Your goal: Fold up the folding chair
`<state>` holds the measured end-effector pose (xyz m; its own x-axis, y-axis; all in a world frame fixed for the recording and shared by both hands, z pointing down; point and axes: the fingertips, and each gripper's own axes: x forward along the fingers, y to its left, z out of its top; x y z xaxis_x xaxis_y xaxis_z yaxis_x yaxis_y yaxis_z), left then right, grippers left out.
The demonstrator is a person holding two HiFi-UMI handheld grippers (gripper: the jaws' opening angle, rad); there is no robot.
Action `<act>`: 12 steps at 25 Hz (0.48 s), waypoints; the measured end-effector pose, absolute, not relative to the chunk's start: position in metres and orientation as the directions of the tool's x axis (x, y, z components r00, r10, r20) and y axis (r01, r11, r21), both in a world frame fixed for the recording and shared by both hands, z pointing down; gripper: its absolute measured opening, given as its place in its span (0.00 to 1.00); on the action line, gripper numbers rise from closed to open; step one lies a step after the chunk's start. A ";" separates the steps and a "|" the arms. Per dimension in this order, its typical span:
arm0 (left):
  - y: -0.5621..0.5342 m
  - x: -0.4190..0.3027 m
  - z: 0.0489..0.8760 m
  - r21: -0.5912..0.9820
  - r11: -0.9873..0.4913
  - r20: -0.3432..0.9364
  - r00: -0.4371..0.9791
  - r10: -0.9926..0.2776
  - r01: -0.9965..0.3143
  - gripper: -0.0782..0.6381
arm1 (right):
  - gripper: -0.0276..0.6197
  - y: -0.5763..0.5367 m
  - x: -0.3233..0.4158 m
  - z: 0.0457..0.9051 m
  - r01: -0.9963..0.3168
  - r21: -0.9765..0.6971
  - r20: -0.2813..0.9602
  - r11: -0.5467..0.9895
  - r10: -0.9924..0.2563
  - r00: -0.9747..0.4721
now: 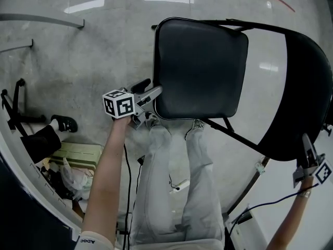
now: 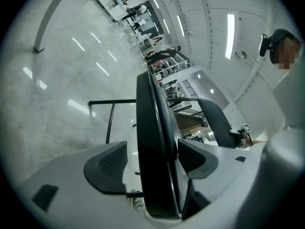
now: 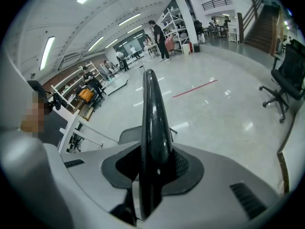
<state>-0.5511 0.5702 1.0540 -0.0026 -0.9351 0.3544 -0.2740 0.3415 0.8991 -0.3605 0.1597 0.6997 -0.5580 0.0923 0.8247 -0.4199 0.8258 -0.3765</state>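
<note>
The black folding chair stands unfolded on the pale floor, its padded seat (image 1: pixel 200 69) in the middle of the head view and its curved backrest (image 1: pixel 307 98) at the right. My left gripper (image 1: pixel 151 89) is at the seat's front left corner. In the left gripper view the seat's edge (image 2: pixel 152 109) runs between the open jaws of the left gripper (image 2: pixel 152 147), with a gap at the left pad (image 2: pixel 107 163). My right gripper (image 1: pixel 308 142) is shut on the backrest's lower edge. In the right gripper view the right gripper (image 3: pixel 152 161) clamps the thin backrest (image 3: pixel 151 109).
The person's legs in light trousers (image 1: pixel 171 181) stand just in front of the seat. A box and bags (image 1: pixel 78 158) and a black stand (image 1: pixel 15 108) crowd the left side. A cable (image 1: pixel 260 204) lies at the lower right. An office chair (image 3: pixel 288 80) stands far off.
</note>
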 end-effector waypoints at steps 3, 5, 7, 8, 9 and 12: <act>0.565 -0.550 1.060 0.920 0.310 0.321 0.003 -0.947 -0.240 0.58 | 0.20 0.160 -0.360 0.700 -0.425 -0.382 0.824 0.821 0.095 -0.559; 0.564 -0.549 1.062 0.935 0.287 0.294 0.000 -0.956 -0.206 0.59 | 0.20 0.161 -0.360 0.700 -0.420 -0.393 0.820 0.818 0.106 -0.562; 0.563 -0.549 1.063 0.947 0.268 0.271 -0.008 -0.962 -0.178 0.59 | 0.20 0.163 -0.363 0.701 -0.405 -0.413 0.808 0.816 0.122 -0.577; 0.562 -0.550 1.063 0.952 0.256 0.258 -0.011 -0.966 -0.165 0.59 | 0.19 0.163 -0.364 0.702 -0.397 -0.419 0.800 0.816 0.126 -0.586; 0.561 -0.549 1.062 0.959 0.238 0.239 -0.010 -0.971 -0.152 0.59 | 0.19 0.164 -0.365 0.703 -0.392 -0.423 0.794 0.817 0.125 -0.594; 0.552 -0.535 1.057 0.979 0.172 0.178 0.042 -0.983 -0.113 0.59 | 0.18 0.165 -0.364 0.705 -0.391 -0.432 0.782 0.813 0.121 -0.612</act>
<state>-0.5354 0.5520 1.0570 0.0421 -0.9832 0.1777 -0.1133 0.1721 0.9786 -0.3642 0.1649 0.7051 -0.6118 0.1205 0.7817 -0.3913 0.8128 -0.4316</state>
